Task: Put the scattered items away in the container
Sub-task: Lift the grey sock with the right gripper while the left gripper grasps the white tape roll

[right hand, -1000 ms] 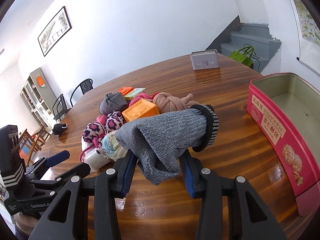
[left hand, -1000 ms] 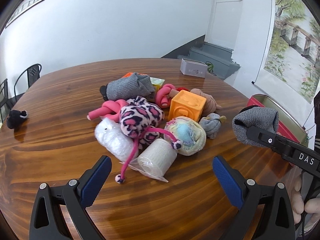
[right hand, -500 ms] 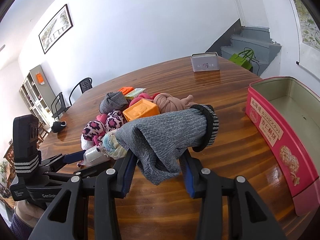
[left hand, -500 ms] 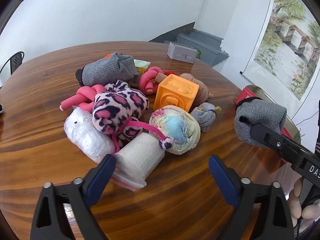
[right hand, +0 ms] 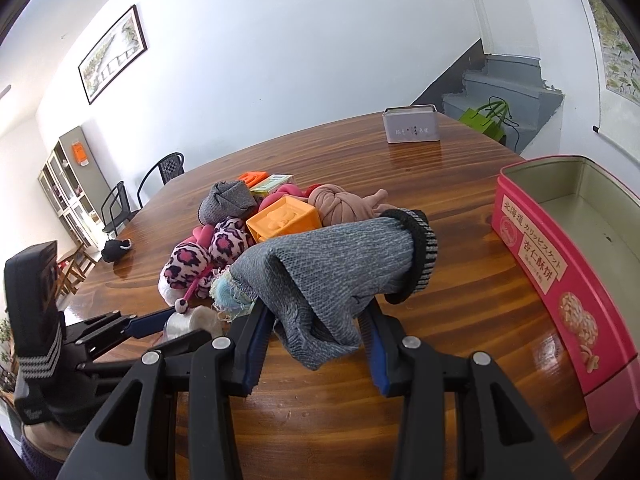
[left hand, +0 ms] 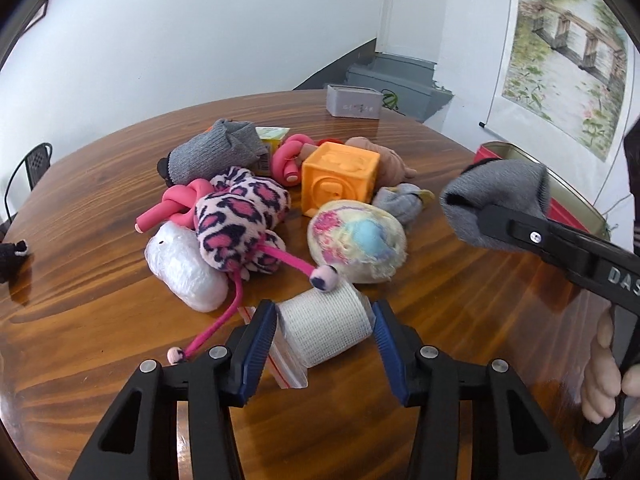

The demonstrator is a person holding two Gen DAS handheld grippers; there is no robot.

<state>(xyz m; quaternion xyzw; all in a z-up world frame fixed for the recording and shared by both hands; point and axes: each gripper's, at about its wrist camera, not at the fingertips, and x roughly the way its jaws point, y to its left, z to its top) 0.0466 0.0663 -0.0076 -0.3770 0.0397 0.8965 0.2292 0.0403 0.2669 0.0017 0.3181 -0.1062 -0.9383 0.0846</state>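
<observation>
My left gripper (left hand: 324,332) is closed around a white gauze roll (left hand: 325,326) in a clear zip bag, at the near edge of the pile on the round wooden table (left hand: 100,320). My right gripper (right hand: 316,332) is shut on a grey sock (right hand: 340,264) and holds it above the table; the sock also shows in the left wrist view (left hand: 496,192). The open pink tin (right hand: 560,264) stands to the right of the sock. The pile holds a leopard plush (left hand: 240,220), an orange cube (left hand: 340,180), a pastel ball (left hand: 358,240), and other soft items.
A small grey tin (right hand: 411,125) stands at the far side of the table. A small black toy (right hand: 116,249) lies at the left edge. Chairs (right hand: 160,176) stand beyond the table. A white plastic bundle (left hand: 184,272) lies left of the gauze roll.
My left gripper has moved forward to the gauze roll and closed from wide open onto it. My right gripper has kept hold of the grey sock, nearly still.
</observation>
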